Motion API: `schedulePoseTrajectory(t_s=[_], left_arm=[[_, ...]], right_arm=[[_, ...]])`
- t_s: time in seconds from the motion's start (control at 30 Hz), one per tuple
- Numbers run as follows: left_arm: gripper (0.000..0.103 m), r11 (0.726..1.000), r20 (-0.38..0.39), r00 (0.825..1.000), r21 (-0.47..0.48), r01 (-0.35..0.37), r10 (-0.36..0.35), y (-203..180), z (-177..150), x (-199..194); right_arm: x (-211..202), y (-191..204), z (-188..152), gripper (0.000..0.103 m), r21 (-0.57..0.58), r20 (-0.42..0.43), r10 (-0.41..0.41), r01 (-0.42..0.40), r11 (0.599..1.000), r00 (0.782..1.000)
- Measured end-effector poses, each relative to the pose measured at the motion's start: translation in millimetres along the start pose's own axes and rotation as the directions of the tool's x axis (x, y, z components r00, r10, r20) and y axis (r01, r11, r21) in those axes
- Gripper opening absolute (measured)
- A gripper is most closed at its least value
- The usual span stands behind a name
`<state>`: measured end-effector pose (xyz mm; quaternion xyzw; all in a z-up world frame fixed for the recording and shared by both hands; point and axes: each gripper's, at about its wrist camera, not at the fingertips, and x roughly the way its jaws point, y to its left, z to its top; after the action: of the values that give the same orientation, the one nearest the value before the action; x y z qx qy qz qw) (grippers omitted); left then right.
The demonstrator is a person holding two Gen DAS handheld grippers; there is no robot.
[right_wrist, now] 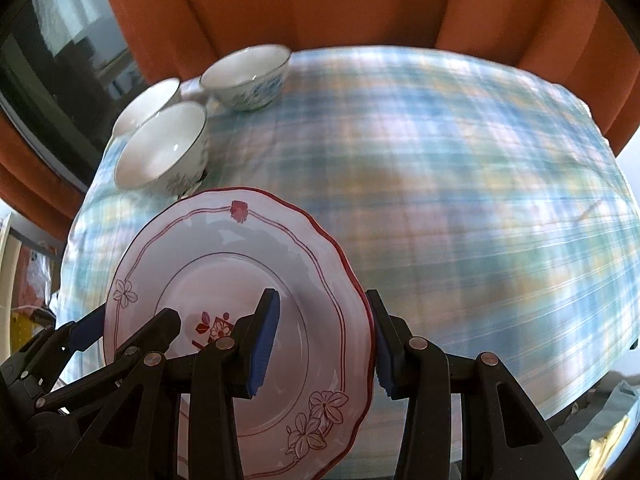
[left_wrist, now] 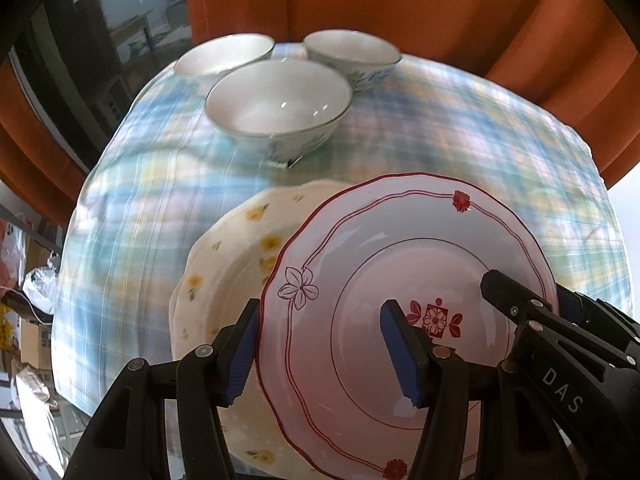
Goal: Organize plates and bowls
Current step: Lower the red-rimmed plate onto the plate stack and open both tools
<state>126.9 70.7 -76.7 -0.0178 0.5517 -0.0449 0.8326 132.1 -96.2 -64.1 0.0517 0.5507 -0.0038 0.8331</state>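
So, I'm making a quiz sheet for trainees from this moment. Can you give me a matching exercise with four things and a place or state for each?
Things:
1. red-trimmed plate
2. yellow-flowered plate
3. three bowls
4. left hand-held gripper

Places or states:
A. grouped at the far left of the checked tablecloth
B. gripped at opposite rims by both hand-held grippers
C. partly hidden beneath the plate being carried
D. one finger over a plate's face, the other outside its rim

Pairs: 1-B, 2-C, 3-A, 4-D
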Motion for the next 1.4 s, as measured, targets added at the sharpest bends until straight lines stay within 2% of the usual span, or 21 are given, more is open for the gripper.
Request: schedulePoseTrajectory(t_s=[0.27, 0.57, 0.77, 0.83, 0.9, 0.93, 1.17, 1.4], left_arm=[[0.060, 1.000, -0.033, 0.999, -0.026, 0.015, -0.016, 18, -9, 13], [0.059, 0.998, -0.050, 0.999, -0.057, 0.015, -0.018, 28, -11, 20], [0.059, 0.998, -0.053, 0.998, -0.059, 0.033, -0.036, 31, -12, 20], [0.060, 0.998, -0.051, 0.998, -0.059, 0.035, -0.038, 31, -12, 20], [0.060, 0.998, -0.050, 0.998, -0.058, 0.036, -0.039, 31, -11, 20], [0.060, 0.998, -0.051, 0.998, -0.058, 0.037, -0.040, 31, -11, 20], [0.062, 0.997, -0.046, 0.998, -0.063, 0.033, -0.036, 35, -9, 11], [0.063, 0.997, -0.027, 1.000, -0.070, -0.015, 0.013, 46, -5, 6]], right_arm=[[18, 18, -6, 0.047, -0.037, -0.060, -0.022, 0.020, 0.999, 0.998], [26, 35, -5, 0.047, -0.102, -0.054, -0.062, 0.056, 0.993, 0.997], [26, 32, -5, 0.047, -0.088, -0.075, -0.031, 0.024, 0.996, 0.997], [21, 27, -5, 0.044, -0.064, -0.054, -0.050, 0.047, 0.997, 0.997], [18, 23, -6, 0.030, -0.055, -0.050, -0.035, 0.032, 0.998, 0.998], [19, 23, -5, 0.030, -0.050, -0.056, -0.008, 0.005, 0.999, 0.998], [17, 30, -5, 0.031, -0.051, -0.053, -0.030, 0.027, 0.998, 0.998], [22, 40, -4, 0.031, -0.048, -0.050, 0.002, -0.004, 0.999, 0.999]])
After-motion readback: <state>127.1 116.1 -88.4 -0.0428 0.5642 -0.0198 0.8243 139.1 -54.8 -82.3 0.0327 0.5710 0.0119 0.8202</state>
